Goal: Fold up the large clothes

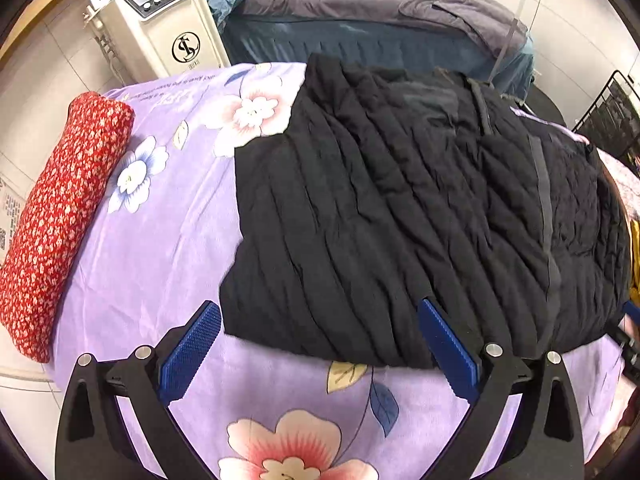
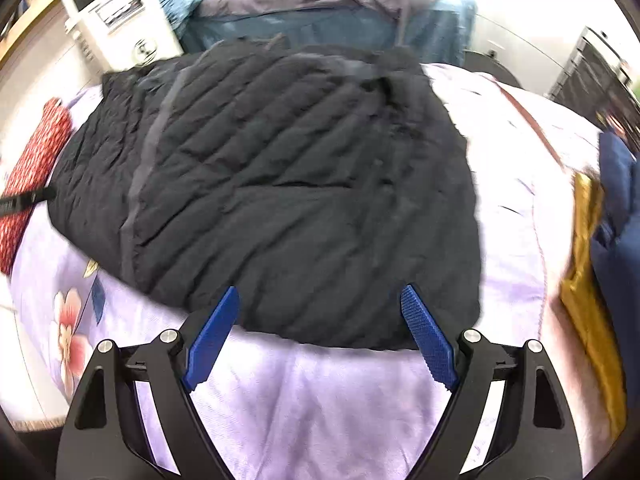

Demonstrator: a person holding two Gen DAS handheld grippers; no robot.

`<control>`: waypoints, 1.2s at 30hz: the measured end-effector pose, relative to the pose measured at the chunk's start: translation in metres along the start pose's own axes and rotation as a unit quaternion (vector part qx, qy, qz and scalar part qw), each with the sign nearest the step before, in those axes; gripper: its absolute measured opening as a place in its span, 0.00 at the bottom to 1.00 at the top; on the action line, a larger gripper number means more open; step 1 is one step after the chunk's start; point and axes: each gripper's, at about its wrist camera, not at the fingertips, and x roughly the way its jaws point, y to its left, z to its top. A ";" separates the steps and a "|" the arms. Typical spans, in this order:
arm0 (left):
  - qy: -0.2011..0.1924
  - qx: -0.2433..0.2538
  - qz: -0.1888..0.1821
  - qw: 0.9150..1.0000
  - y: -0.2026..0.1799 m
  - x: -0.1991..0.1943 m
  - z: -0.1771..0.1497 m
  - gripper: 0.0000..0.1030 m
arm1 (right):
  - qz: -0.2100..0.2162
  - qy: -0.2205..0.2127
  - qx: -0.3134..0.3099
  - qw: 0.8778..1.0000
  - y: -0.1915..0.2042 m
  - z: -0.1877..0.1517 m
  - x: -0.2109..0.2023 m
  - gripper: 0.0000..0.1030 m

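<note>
A large black quilted jacket (image 1: 400, 208) lies spread flat on a purple floral bedsheet (image 1: 160, 240), with a grey zipper strip running down it. My left gripper (image 1: 320, 312) is open and empty, just above the jacket's near hem. In the right wrist view the same jacket (image 2: 280, 184) fills the middle, and my right gripper (image 2: 320, 300) is open and empty over its near hem. The left gripper's tip (image 2: 24, 200) shows at the far left edge of that view.
A rolled red floral cloth (image 1: 60, 216) lies at the sheet's left edge. A white machine (image 1: 160, 20) and a second bed with grey and blue covers (image 1: 360, 20) stand behind. Yellow and navy clothes (image 2: 592, 264) lie at the right. A black wire rack (image 1: 612, 120) stands far right.
</note>
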 end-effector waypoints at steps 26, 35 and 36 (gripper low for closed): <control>0.029 0.006 0.010 1.000 -0.008 -0.005 -0.025 0.94 | 0.169 0.051 0.197 0.964 -0.144 0.051 0.076 0.80; 0.028 -0.028 -0.013 0.999 0.006 -0.007 -0.027 0.94 | 0.221 0.085 0.225 0.945 -0.157 0.062 0.118 0.80; 0.027 -0.041 -0.022 0.999 0.012 -0.007 -0.024 0.94 | 0.221 0.084 0.228 0.945 -0.156 0.061 0.119 0.80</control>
